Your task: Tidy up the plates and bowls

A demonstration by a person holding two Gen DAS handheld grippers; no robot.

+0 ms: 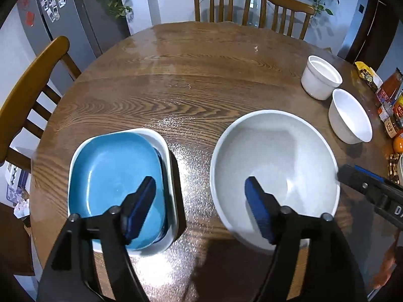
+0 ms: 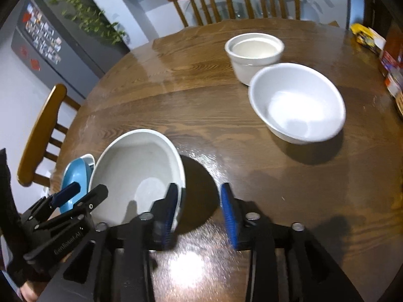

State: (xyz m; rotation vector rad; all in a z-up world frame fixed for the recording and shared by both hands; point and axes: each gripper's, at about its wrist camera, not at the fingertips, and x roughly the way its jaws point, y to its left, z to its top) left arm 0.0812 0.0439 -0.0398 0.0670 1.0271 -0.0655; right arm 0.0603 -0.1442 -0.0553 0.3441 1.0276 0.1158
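Note:
A blue plate [image 1: 115,176] lies nested in a white rectangular dish [image 1: 161,141] at the table's near left. A large white bowl [image 1: 274,156] sits to its right; it also shows in the right wrist view [image 2: 136,166]. My left gripper [image 1: 200,203] is open above the gap between the two, one finger over each. My right gripper [image 2: 199,216] is open and empty at the large bowl's right rim, left finger by the rim. A medium white bowl [image 2: 297,100] and a small white ramekin [image 2: 254,52] stand at the far right.
The round wooden table [image 1: 196,75] has wooden chairs [image 1: 221,2] behind and at the left. Packets and jars [image 1: 388,95] and an orange [image 1: 398,144] crowd the right edge. A grey fridge [image 1: 63,12] stands at back left.

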